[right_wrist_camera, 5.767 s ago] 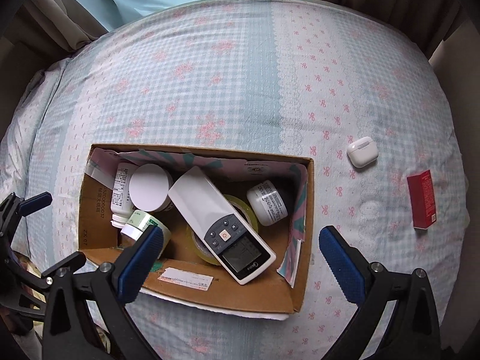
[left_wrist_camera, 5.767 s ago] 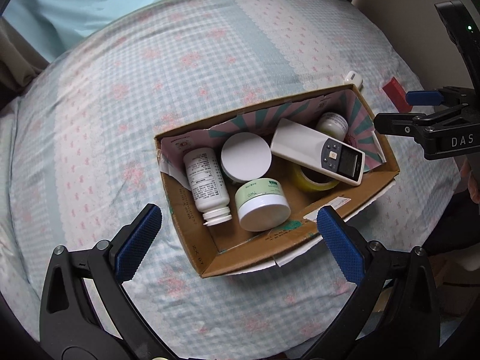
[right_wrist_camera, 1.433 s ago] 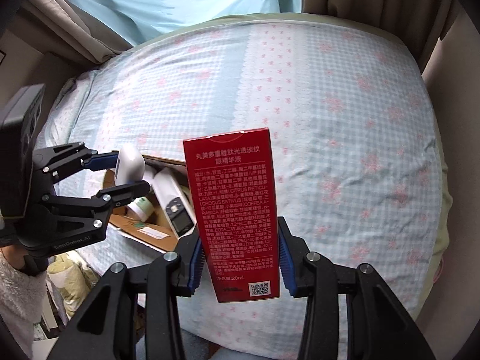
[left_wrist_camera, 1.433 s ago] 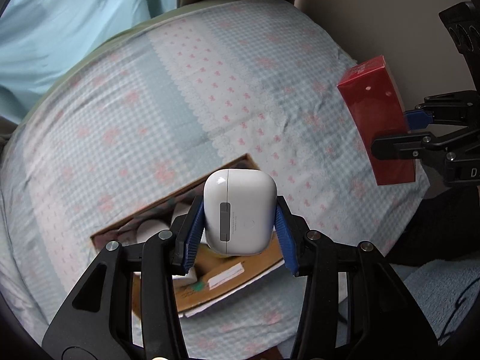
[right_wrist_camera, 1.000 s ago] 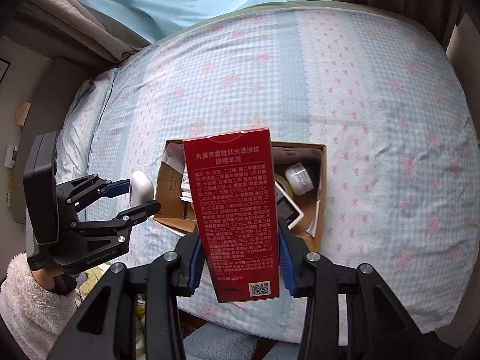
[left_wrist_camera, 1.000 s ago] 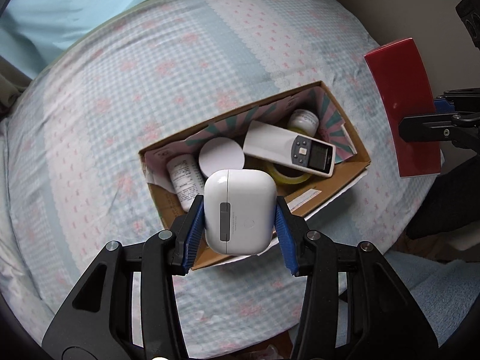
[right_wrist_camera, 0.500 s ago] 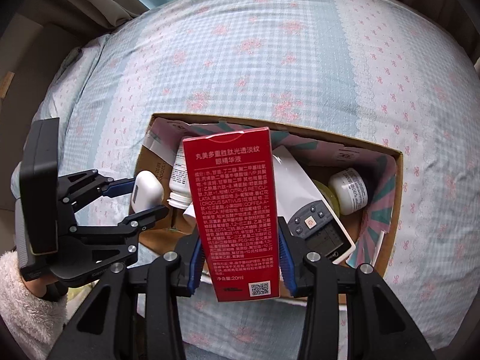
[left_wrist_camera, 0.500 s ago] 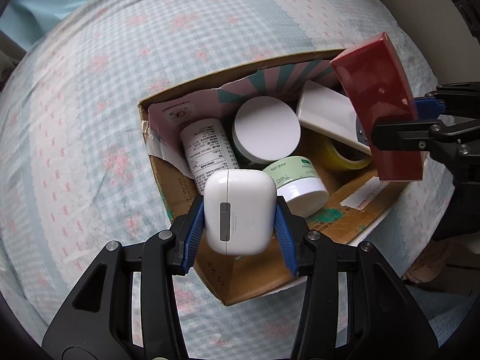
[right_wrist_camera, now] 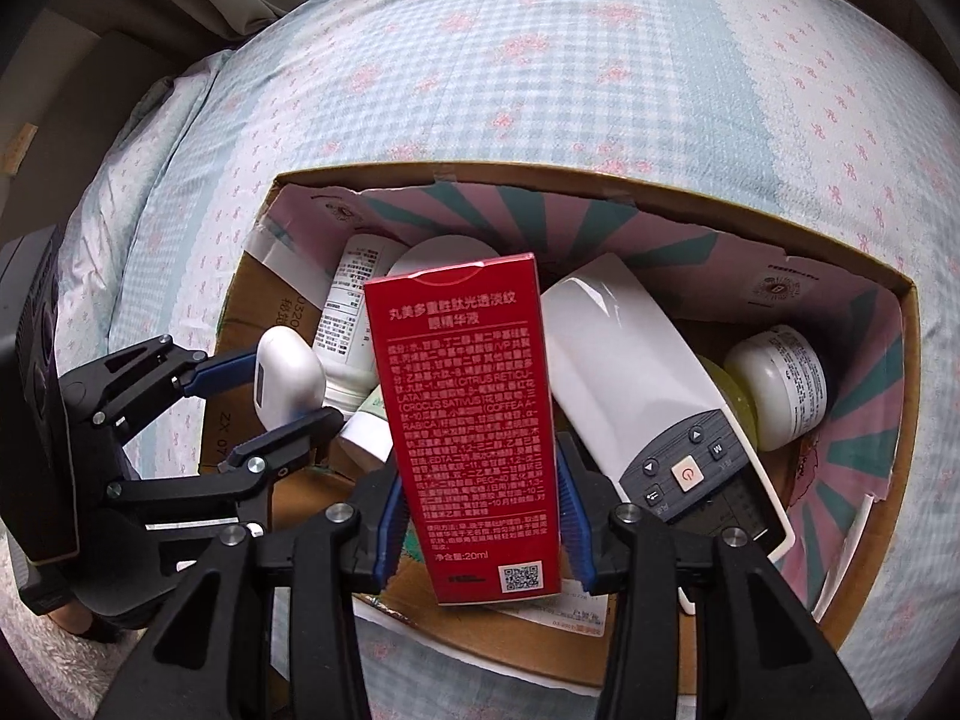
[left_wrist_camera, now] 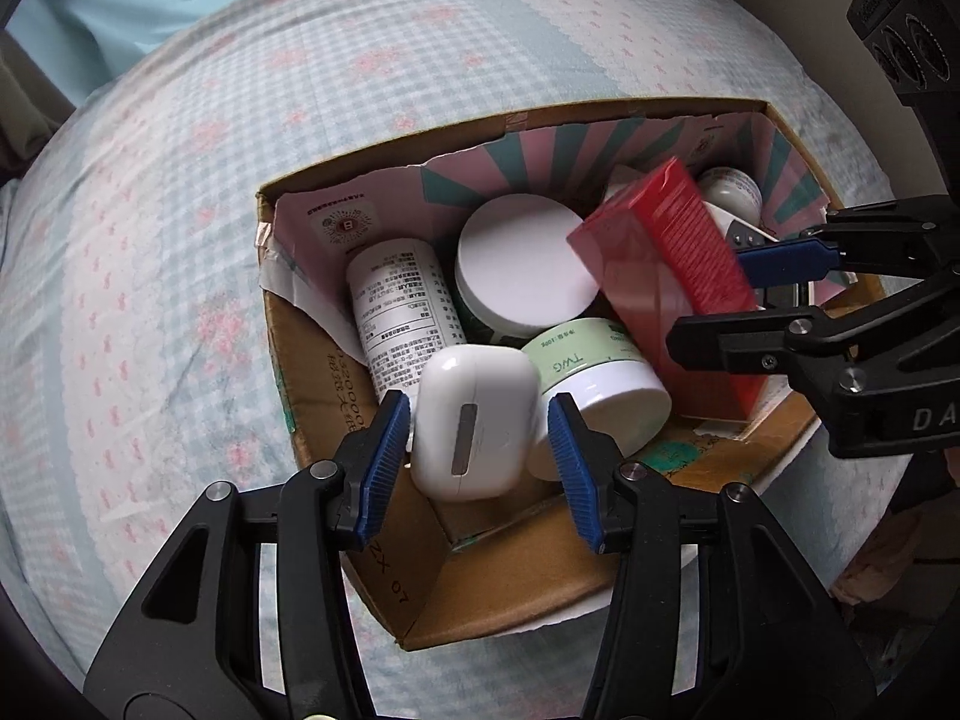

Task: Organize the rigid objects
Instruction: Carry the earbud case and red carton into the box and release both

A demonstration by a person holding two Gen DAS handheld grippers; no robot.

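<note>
An open cardboard box (left_wrist_camera: 480, 120) lies on the bed. My left gripper (left_wrist_camera: 480, 468) hangs over its near left corner with its jaws opening. The white earbud case (left_wrist_camera: 474, 420) sits tilted between the blue pads, and a thin gap shows on each side. My right gripper (right_wrist_camera: 480, 528) is over the box's middle, its jaws also opening. The red carton (right_wrist_camera: 468, 420) stands loose between its pads, leaning over the jars. The left wrist view shows that carton (left_wrist_camera: 666, 276) blurred between the right gripper's fingers (left_wrist_camera: 780, 258).
The box holds a white pill bottle (left_wrist_camera: 402, 300), a white-lidded jar (left_wrist_camera: 522, 264), a green jar (left_wrist_camera: 594, 372), a white remote (right_wrist_camera: 660, 396), a small bottle (right_wrist_camera: 780, 390) and a yellow tape roll (right_wrist_camera: 732, 402). The checked bedsheet (left_wrist_camera: 150, 240) surrounds it.
Both grippers have come down close over the box. The left pads have parted from the earbud case, which now tilts. The red carton now leans inside the box.
</note>
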